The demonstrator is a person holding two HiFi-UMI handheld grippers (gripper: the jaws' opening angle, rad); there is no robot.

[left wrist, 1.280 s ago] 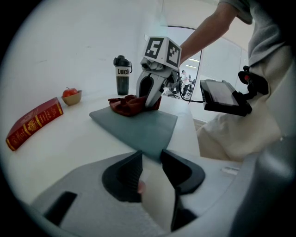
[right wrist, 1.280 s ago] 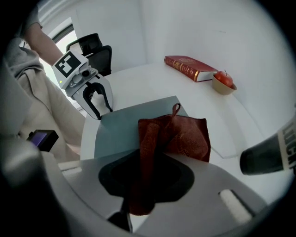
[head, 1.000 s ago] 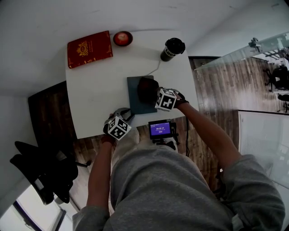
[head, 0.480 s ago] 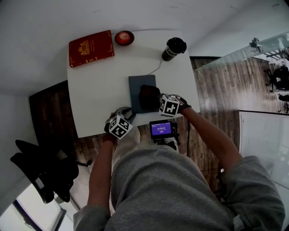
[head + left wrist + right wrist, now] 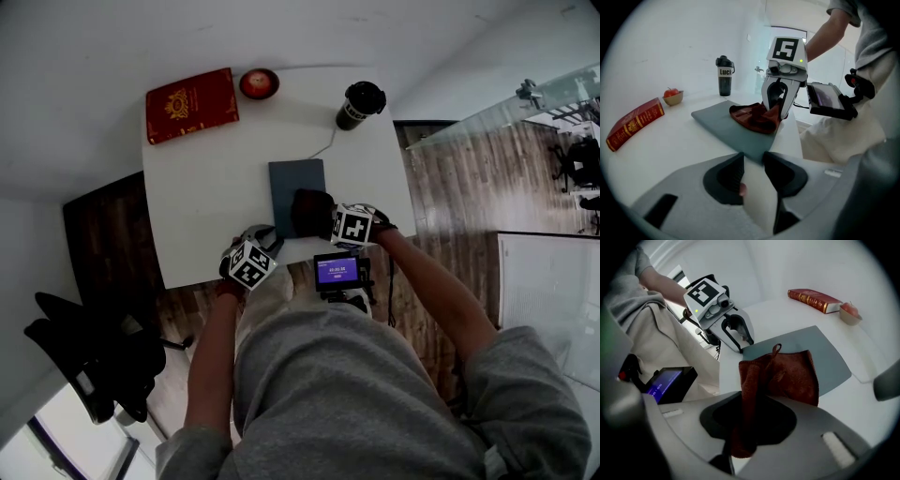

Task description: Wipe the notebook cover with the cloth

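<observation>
A grey-blue notebook (image 5: 291, 180) lies flat on the white table (image 5: 206, 197), near its front edge. On the notebook's near end rests a dark red cloth (image 5: 309, 211). My right gripper (image 5: 324, 218) is shut on the cloth and points steeply down; in the right gripper view the cloth (image 5: 783, 376) runs back between the jaws and spreads over the notebook (image 5: 829, 352). My left gripper (image 5: 264, 236) rests at the table's front edge, left of the notebook, open; only white table surface shows between its jaws. The left gripper view shows the notebook (image 5: 722, 124) just ahead, with the cloth (image 5: 754, 117) under the right gripper (image 5: 778, 101).
A red book (image 5: 191, 103), a small bowl with an apple (image 5: 258, 82) and a black tumbler (image 5: 359, 101) stand along the table's far side. A small lit screen (image 5: 337, 270) hangs just below the front edge. A black chair (image 5: 89, 352) stands at the left.
My right gripper has drawn the cloth along the notebook toward its near end. The left gripper has stayed where it was.
</observation>
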